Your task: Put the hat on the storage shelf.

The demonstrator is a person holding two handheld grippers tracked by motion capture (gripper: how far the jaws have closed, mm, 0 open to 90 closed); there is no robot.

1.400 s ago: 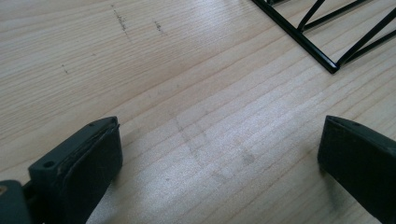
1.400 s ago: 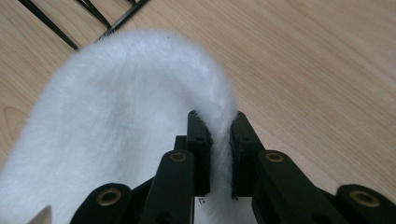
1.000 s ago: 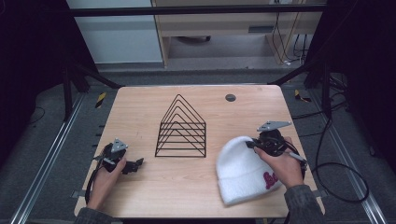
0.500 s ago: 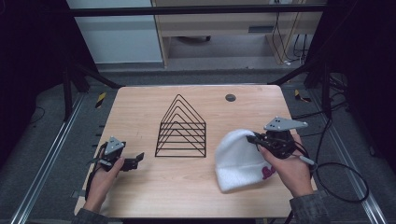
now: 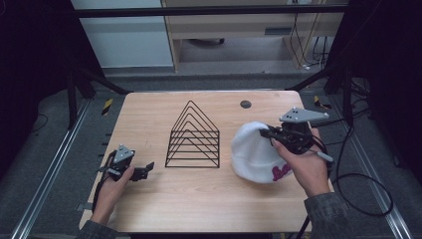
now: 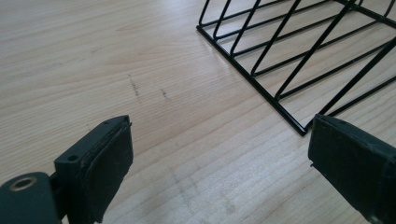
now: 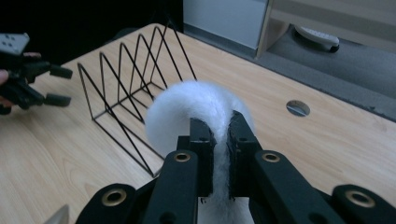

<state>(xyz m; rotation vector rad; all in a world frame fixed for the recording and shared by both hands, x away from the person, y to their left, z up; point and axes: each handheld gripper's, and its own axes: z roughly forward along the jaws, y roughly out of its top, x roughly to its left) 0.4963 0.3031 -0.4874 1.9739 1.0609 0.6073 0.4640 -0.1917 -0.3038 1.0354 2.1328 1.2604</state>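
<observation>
Right hand-held gripper (image 7: 219, 140) pinches fluffy white knit hat (image 5: 254, 149) — left hand-held gripper (image 6: 219, 163) gapes.

Hat (image 5: 254, 152) white, fluffy, pink lettering near brim. Wire rack (image 5: 193, 137) black. Worktop (image 5: 149, 107) pale wood grain, dark round hole. Right gripper (image 7: 219, 140) and left gripper (image 6: 219, 163) black, grey top plates.

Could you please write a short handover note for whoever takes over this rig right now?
Right tongs: shut on the white knitted beanie with pink lettering, pinching its fabric and holding it partly raised off the light wooden table.
Left tongs: open, nothing between them, low over the table beside the black wire triangular rack.
Done: beanie gripped.
Left: probably setting the beanie on or by the rack, which stands bare.
</observation>
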